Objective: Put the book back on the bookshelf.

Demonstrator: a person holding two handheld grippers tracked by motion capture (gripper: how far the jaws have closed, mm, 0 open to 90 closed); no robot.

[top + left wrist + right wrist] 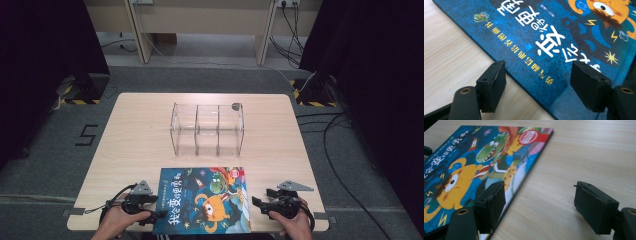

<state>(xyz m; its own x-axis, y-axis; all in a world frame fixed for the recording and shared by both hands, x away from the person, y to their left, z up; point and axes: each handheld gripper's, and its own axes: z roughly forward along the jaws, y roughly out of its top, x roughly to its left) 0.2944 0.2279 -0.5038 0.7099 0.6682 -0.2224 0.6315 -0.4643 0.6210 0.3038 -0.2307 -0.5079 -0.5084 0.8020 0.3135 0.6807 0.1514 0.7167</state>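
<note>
Straddling both side edges of the picture book (pixel 202 201), bottom centre of the high view.

Left gripper (pixel 159 215) jaws part-open, astride the left edge; right gripper (pixel 256 202) jaws wide across the right edge, gripping nothing yet; probably readying a two-sided lift toward the clear organiser (pixel 206 129) at mid-frame.

In my left gripper view the book (pixel 554 37) runs off the top and right edges, its title cut short. In my right gripper view its near corner is hidden behind my jaw. From above, my forearms are cut off at the bottom edge.
</note>
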